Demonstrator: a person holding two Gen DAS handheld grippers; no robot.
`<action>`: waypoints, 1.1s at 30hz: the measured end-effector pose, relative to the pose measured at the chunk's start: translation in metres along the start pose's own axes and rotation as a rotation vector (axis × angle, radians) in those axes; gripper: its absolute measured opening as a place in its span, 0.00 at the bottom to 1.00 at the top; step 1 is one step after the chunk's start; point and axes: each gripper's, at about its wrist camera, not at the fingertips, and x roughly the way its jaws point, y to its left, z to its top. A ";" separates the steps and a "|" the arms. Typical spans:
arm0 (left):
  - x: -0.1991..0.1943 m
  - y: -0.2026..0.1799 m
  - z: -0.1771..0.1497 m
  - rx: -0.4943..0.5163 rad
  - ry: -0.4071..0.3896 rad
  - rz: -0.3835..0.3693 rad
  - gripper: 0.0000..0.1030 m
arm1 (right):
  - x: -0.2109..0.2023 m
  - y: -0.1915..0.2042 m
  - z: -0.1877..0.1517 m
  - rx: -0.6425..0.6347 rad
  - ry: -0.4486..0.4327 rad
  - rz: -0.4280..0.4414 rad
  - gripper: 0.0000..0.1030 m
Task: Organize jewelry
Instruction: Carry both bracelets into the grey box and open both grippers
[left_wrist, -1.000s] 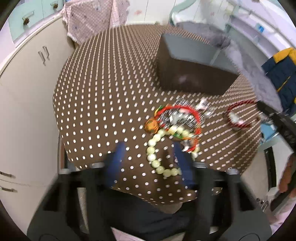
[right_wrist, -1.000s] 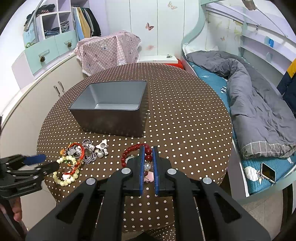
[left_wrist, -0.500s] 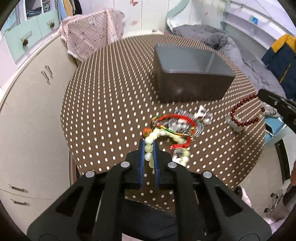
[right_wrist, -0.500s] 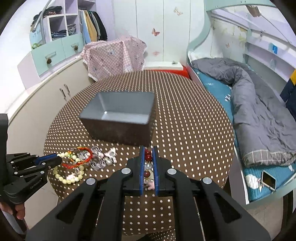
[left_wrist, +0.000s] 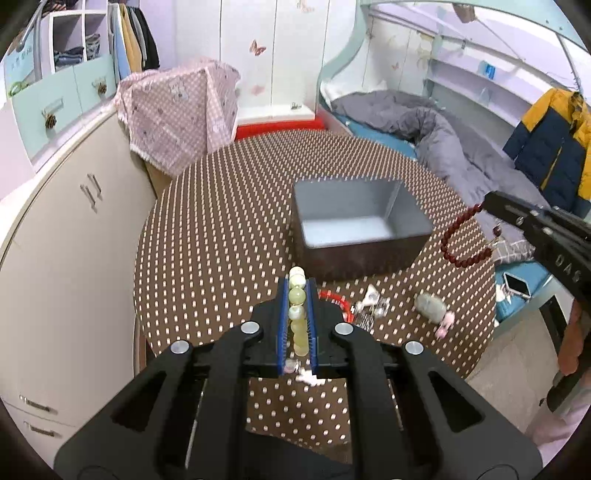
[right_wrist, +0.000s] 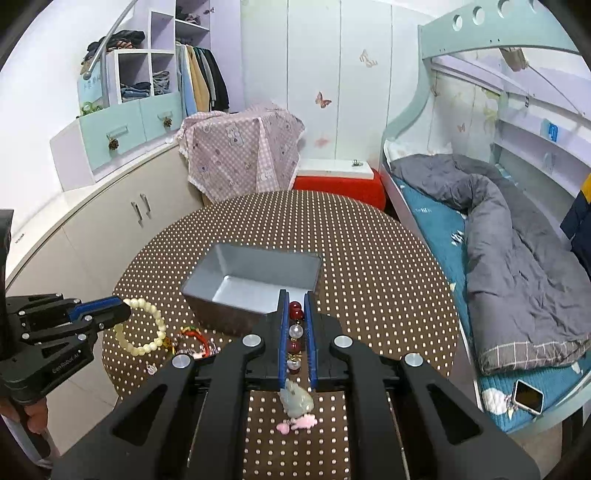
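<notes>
Your left gripper (left_wrist: 296, 284) is clamped on a bracelet of pale green round beads (right_wrist: 142, 326), which hangs clear of the round table in its brown, white-dotted cloth (left_wrist: 221, 236). Your right gripper (right_wrist: 296, 295) is clamped on a dark red bead bracelet (left_wrist: 463, 242) with a grey stone pendant (right_wrist: 296, 397) dangling below. The open grey rectangular box (left_wrist: 354, 225) sits mid-table, between the two grippers. A red cord bangle (left_wrist: 338, 299) and small silver trinkets (left_wrist: 371, 304) lie just before the box.
</notes>
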 end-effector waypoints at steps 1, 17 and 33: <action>-0.002 0.000 0.005 -0.001 -0.013 -0.008 0.09 | 0.000 0.000 0.002 -0.001 -0.004 0.003 0.06; 0.031 -0.012 0.063 -0.031 -0.051 -0.102 0.09 | 0.035 -0.003 0.036 0.019 0.008 0.045 0.06; 0.074 -0.019 0.073 0.002 -0.002 -0.114 0.11 | 0.074 -0.018 0.033 0.092 0.113 0.079 0.15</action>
